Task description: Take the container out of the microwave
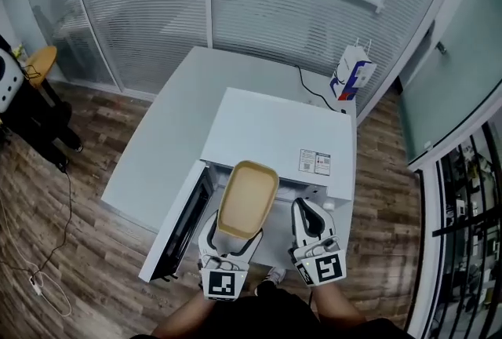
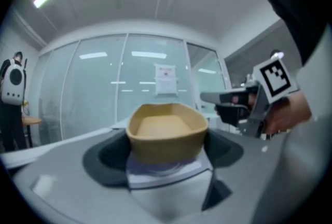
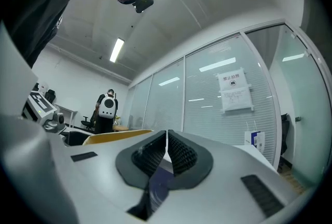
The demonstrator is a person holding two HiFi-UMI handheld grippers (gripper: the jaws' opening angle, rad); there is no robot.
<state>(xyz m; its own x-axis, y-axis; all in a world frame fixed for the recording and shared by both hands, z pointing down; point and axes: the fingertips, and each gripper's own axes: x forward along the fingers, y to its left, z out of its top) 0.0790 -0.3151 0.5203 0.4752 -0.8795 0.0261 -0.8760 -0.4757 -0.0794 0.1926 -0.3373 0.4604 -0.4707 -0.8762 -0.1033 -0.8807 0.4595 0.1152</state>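
Observation:
A tan oval container [image 1: 247, 200] is held up in front of the white microwave [image 1: 274, 133], whose door [image 1: 184, 224] hangs open to the left. My left gripper [image 1: 232, 245] is shut on the container's near end. In the left gripper view the container [image 2: 166, 129] sits upright between the jaws of the left gripper [image 2: 166, 151] and looks empty. My right gripper [image 1: 311, 213] hovers just right of the container, shut with nothing in it. In the right gripper view the ribbed pads [image 3: 179, 153] of the right gripper [image 3: 166, 151] meet, and the container's rim [image 3: 116, 136] shows at left.
The microwave stands on a white table [image 1: 169, 141] with a cable behind it. A white and blue paper bag [image 1: 351, 74] sits at the table's far corner by the glass wall. A person with a backpack [image 3: 106, 109] stands far off. Wooden floor surrounds the table.

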